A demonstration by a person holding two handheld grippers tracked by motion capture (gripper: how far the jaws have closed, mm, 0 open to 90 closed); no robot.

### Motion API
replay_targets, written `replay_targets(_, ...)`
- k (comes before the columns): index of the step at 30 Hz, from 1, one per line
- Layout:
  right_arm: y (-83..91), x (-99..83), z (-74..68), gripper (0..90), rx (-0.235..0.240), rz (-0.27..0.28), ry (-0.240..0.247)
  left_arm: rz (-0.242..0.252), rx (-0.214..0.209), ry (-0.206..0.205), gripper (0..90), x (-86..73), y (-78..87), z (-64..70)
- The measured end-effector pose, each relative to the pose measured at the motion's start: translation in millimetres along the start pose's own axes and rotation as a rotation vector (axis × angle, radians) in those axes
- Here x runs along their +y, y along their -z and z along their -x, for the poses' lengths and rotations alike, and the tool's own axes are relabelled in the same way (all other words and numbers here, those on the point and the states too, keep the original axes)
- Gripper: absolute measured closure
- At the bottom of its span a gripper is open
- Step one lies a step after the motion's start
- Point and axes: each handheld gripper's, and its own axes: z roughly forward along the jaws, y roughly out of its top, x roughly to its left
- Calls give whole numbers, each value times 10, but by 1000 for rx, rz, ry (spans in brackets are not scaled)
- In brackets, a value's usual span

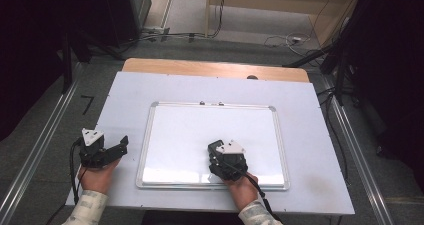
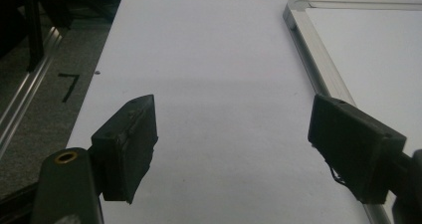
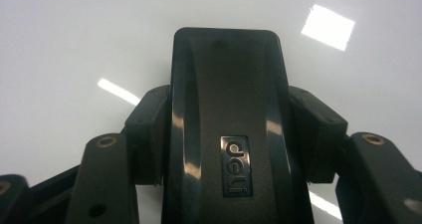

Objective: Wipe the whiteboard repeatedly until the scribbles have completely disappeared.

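- High view: the right gripper point(image 1: 218, 150) holds a black whiteboard eraser point(image 1: 216, 147) on the whiteboard point(image 1: 165, 135), near its near edge; the left gripper point(image 1: 117, 147) idles left of the frame.
- Left gripper view: jaws gape wide, holding nothing, above the white table sheet point(image 2: 209, 84); the whiteboard lies to the right.
- Right gripper view: jaws clamp the eraser's sides, its long axis pointing away along the jaws, with unwiped board lying far and left.
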Motion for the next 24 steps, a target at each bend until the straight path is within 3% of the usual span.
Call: replay_targets(24, 124, -174, 441, 388, -57, 0, -64, 0, 1, 2, 200, -2, 1, -1)
